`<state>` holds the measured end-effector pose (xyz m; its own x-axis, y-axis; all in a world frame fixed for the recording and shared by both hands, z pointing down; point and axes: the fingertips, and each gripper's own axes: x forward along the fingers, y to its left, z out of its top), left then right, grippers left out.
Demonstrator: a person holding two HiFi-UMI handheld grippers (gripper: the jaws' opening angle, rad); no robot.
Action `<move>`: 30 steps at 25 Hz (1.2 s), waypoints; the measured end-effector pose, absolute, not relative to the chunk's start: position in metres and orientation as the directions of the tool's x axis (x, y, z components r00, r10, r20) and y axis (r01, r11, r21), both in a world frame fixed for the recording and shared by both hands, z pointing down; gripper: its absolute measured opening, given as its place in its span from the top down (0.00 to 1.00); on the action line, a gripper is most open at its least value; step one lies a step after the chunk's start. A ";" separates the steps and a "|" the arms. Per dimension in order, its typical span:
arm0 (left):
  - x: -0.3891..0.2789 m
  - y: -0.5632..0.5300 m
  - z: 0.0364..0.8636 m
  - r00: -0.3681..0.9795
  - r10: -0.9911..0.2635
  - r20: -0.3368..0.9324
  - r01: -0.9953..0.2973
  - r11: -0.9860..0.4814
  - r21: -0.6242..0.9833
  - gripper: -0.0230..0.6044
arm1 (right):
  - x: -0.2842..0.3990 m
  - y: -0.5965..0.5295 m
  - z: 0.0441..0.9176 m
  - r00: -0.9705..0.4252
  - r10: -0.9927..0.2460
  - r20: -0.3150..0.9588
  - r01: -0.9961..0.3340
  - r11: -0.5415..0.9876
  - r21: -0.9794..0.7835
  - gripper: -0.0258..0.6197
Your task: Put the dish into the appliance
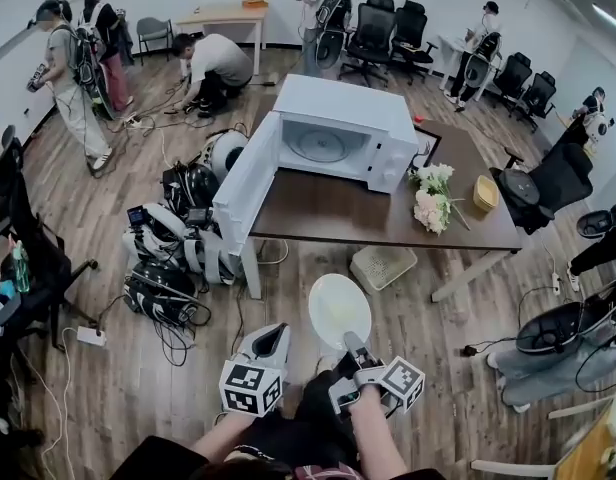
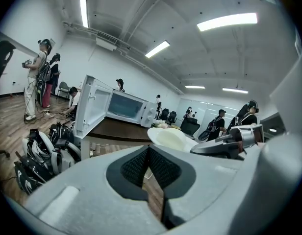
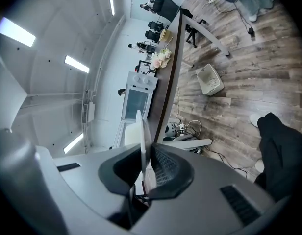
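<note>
Tongs in my right hand (image 1: 352, 346) clamp the near rim of the white dish (image 1: 338, 308), which juts ahead over the floor (image 1: 448, 333); my left tongs (image 1: 271, 340) sit closed, empty, just beside. Straight beyond, the microwave (image 1: 333, 138) on the bench (image 1: 388, 223) faces me, door open.

The right gripper (image 1: 352, 344) hides the near rim of the dish (image 1: 338, 306)

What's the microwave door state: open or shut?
Open. The door stands swung wide from the microwave, and the cavity with its turntable shows in the head view.
</note>
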<state>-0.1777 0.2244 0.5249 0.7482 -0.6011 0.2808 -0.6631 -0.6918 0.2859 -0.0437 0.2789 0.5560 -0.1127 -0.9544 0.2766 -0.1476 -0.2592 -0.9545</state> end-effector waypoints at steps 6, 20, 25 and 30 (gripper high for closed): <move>-0.133 0.194 0.524 0.722 -0.635 0.275 -0.692 -0.661 0.289 0.95 | 0.001 0.244 0.555 -0.155 -0.946 0.284 -0.175 -0.257 -0.950 0.89; -0.019 0.129 0.518 0.644 -0.717 0.268 -0.763 -0.573 0.300 0.95 | 0.107 0.163 0.552 -0.299 -0.909 0.291 -0.230 -0.228 -0.946 0.89; 0.006 0.123 0.520 0.628 -0.729 0.271 -0.776 -0.561 0.288 0.95 | 0.129 0.151 0.556 -0.334 -0.896 0.294 -0.227 -0.226 -0.947 0.89; 0.014 0.114 0.528 0.594 -0.748 0.296 -0.803 -0.524 0.286 0.95 | 0.140 0.140 0.563 -0.352 -0.887 0.300 -0.221 -0.233 -0.947 0.89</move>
